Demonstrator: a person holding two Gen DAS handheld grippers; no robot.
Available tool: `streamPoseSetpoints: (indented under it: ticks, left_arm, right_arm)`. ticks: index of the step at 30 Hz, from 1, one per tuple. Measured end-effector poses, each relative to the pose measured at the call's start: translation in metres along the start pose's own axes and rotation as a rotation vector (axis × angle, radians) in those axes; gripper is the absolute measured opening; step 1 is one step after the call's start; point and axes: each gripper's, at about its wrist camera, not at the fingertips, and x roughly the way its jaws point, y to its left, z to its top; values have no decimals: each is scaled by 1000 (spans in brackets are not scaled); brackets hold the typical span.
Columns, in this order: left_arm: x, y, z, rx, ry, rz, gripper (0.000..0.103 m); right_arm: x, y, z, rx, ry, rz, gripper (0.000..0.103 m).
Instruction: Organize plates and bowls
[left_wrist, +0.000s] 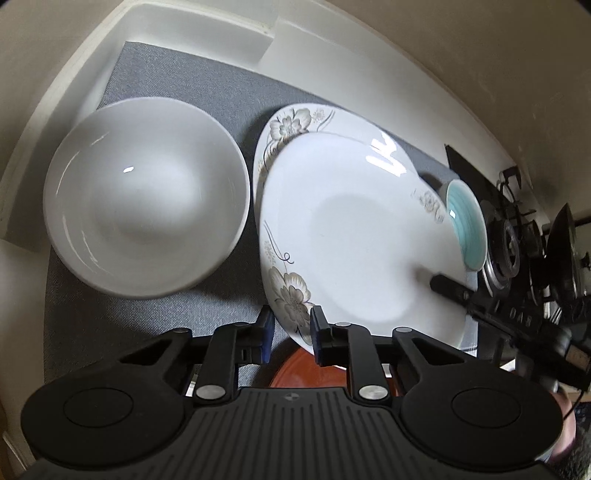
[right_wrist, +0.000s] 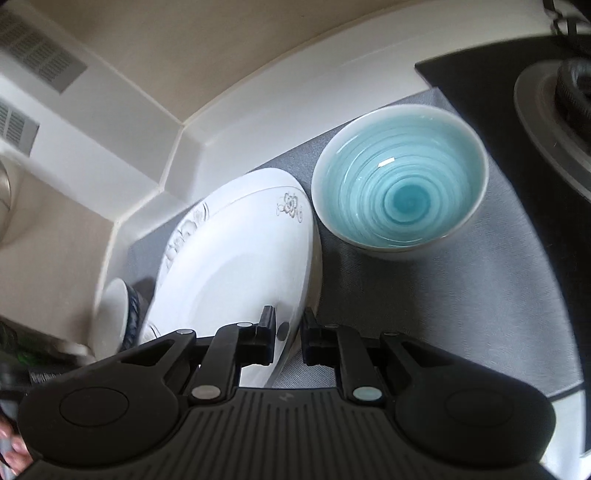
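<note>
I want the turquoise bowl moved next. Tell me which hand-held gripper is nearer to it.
Right. The right hand-held gripper grips the upper floral plate at the edge nearest the turquoise bowl. The left hand-held gripper grips the plate's opposite edge.

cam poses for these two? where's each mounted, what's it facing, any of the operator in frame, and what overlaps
Left wrist: on the left gripper, angled down at the grey mat, white bowl, floral plate; jaws pinch the plate's near rim; the other gripper reaches in at right.
Right wrist: on the right gripper, angled down at the same plate and the teal bowl; jaws on the plate's edge; fingers bottom left.
Shared: plate, teal bowl, mat.
</note>
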Motion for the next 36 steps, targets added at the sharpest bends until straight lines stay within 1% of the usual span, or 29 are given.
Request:
streamPoseSetpoints:
  ticks: [5,9,13,20,22,26,28,31,32,34,36]
  left_arm:
    - [-2,4,0,-28,-19,-15,18]
    - [1,5,2,-34,-9,-4,18]
    - [5,7,3,-49,-3,-18,18]
    - [13,6,5,-57,-5,-5,18]
    - [17,6,6,-59,-4,-4,19]
    - [14,7,3,-61,-14,-5,19]
    - [8,8,1,-61,-20,-2,19]
    - [5,15,-1,-94,-28,-30,19]
    - [6,18,-1,-100,-27,-36,22]
    - [9,20,1,-110,-23,-47,22]
    - [10,15,2,-102,-19,-35,22]
  right_arm:
    - [-8,1,-3,-24,11,-15,14]
    - [-8,3,-7,-20,26,-24,14]
    - [-9,12,-15,-48,48,-20,14]
    - [3,19,-8,-103,27,-84,13]
    - [4,19,-5,-121,12,-98,11]
    - [3,17,-2,-111,10,-95,9]
    - [0,17,-4,-99,22,-89,12]
    - [-2,19,-9,-106,31,-82,12]
    - [-1,18,-10,-98,33,-76,14]
    - [3,13,-10,-66,35,-59,20]
    - [6,13,-11,-54,29,-55,21]
